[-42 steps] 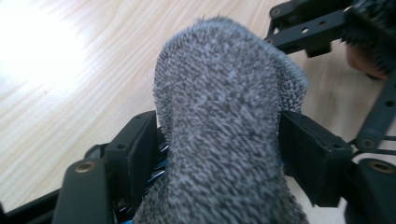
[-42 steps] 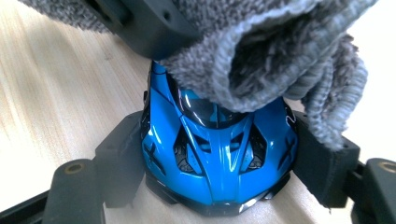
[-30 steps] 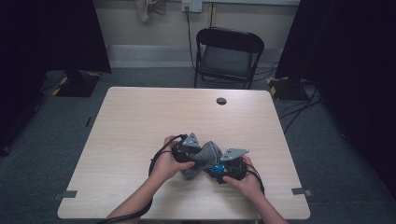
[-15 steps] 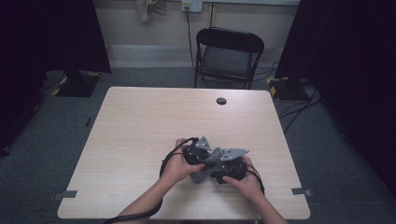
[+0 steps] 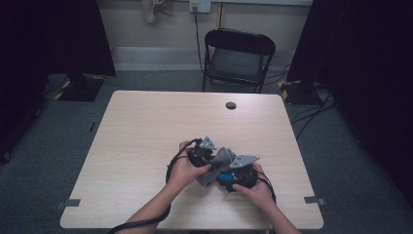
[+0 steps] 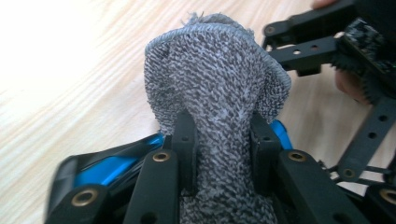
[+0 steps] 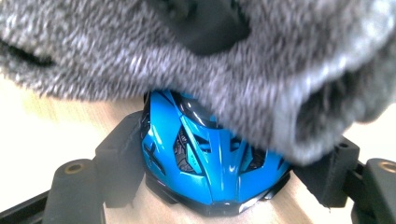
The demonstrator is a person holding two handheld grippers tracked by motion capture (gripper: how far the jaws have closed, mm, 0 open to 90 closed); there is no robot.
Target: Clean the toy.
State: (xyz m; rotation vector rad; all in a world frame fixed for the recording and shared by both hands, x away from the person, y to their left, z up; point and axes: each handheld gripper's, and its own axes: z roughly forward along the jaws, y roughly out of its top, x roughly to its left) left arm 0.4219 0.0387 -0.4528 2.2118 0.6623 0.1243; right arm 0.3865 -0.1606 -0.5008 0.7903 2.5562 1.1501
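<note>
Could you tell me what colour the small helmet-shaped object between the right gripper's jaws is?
Bright blue with black vents and trim; the right gripper view shows it best.

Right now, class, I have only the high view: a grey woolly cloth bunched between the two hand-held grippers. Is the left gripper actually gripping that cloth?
Observer: Yes. In the left gripper view, the left gripper is shut on the grey woolly cloth, with both jaws pinching a fold.
Operator: And the small blue thing under it?
Observer: The right gripper view shows a glossy blue and black helmet-shaped piece with slotted vents.
Operator: Is it held?
Observer: The right gripper has a jaw pressed against each side of it, and the cloth drapes over its top.
</note>
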